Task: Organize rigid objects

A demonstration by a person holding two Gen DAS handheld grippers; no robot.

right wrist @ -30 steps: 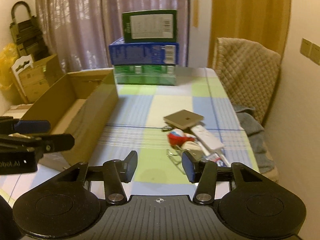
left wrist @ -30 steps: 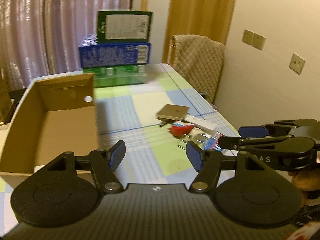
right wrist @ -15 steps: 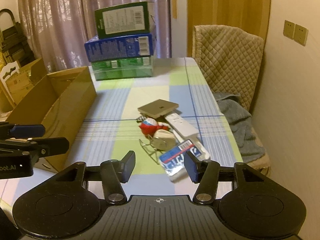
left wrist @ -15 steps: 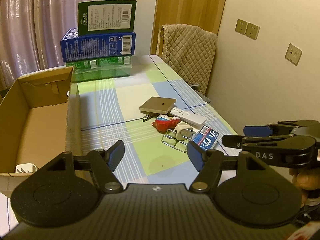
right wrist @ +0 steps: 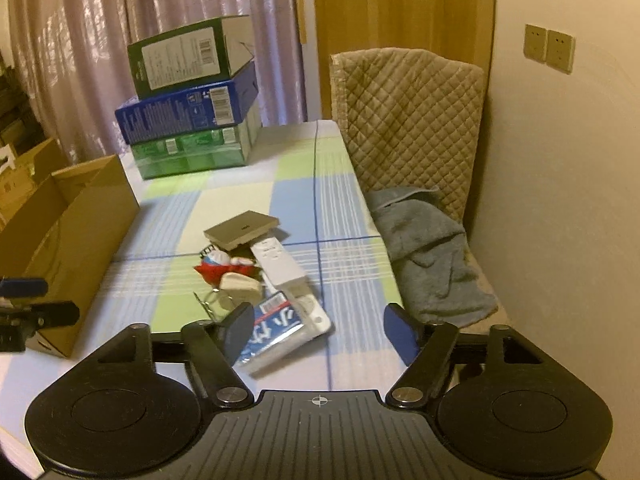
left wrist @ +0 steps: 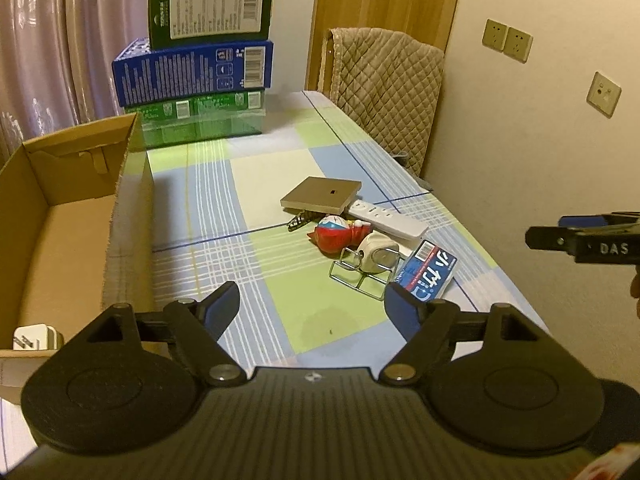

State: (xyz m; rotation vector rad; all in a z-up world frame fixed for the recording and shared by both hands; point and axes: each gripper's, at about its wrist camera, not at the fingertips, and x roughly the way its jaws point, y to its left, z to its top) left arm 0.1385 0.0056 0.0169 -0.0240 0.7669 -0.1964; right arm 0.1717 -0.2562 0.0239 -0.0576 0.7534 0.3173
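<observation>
A cluster of small objects lies mid-table: a flat tan box (left wrist: 322, 196), a white remote (left wrist: 386, 220), a red and blue toy figure (left wrist: 340, 232), a white round piece (left wrist: 378, 250) on a wire rack (left wrist: 360, 278), and a blue printed packet (left wrist: 428, 276). My left gripper (left wrist: 312, 312) hovers short of them, its jaws opening with nothing between them. My right gripper (right wrist: 320, 330) is over the table's right edge, its jaws opening too. The blue packet (right wrist: 272, 332) lies just beyond its left fingertip, untouched.
An open cardboard box (left wrist: 60, 220) stands on the left with a white charger (left wrist: 32, 338) inside. Stacked green and blue cartons (left wrist: 196, 80) sit at the far end. A quilted chair (right wrist: 404, 120) with a grey towel (right wrist: 428, 252) is right of the table.
Both grippers have moved closer to the object cluster and their jaws have spread wider. The right view has swung right, so the blue packet sits by its left finger.
</observation>
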